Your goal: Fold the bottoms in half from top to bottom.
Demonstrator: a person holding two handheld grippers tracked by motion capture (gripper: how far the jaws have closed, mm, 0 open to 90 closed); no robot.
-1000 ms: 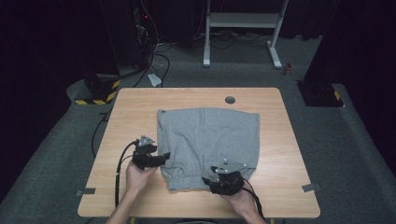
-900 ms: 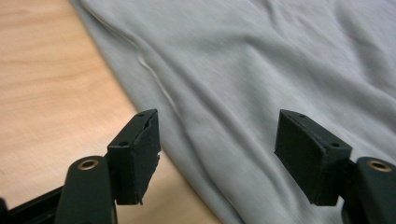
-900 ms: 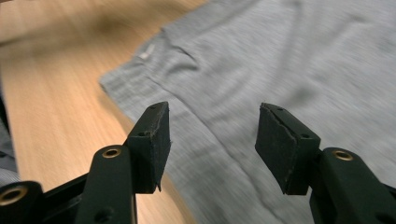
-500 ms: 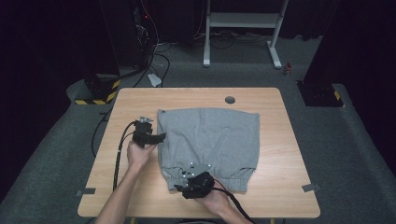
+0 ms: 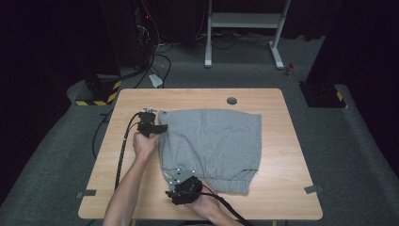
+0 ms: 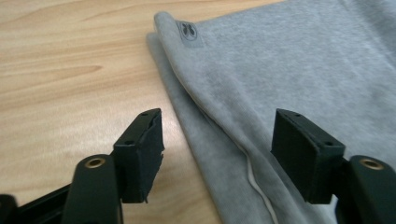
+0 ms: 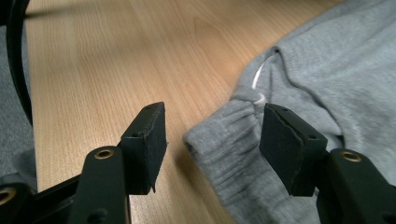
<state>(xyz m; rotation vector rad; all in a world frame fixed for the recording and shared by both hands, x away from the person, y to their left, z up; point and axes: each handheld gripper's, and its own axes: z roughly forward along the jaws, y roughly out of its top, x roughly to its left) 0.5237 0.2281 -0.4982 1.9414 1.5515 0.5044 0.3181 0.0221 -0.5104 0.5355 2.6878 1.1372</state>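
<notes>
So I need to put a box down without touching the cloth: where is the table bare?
Bare wood runs along the far edge beyond the grey garment, by the cable hole, and in a strip along the table's right side. The left is crowded: left gripper, right gripper at the near-left corner.

Left gripper (image 6: 217,154) and right gripper (image 7: 212,149) both gape wide, low.

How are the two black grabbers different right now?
The left gripper is at the left side edge of the grey shorts, farther up the table; the right gripper is at the near corner, by the gathered waistband. In its own view the left gripper's open jaws straddle a flat folded edge, while the right gripper's open jaws straddle the bunched corner. Both are black, open, and holding nothing.
</notes>
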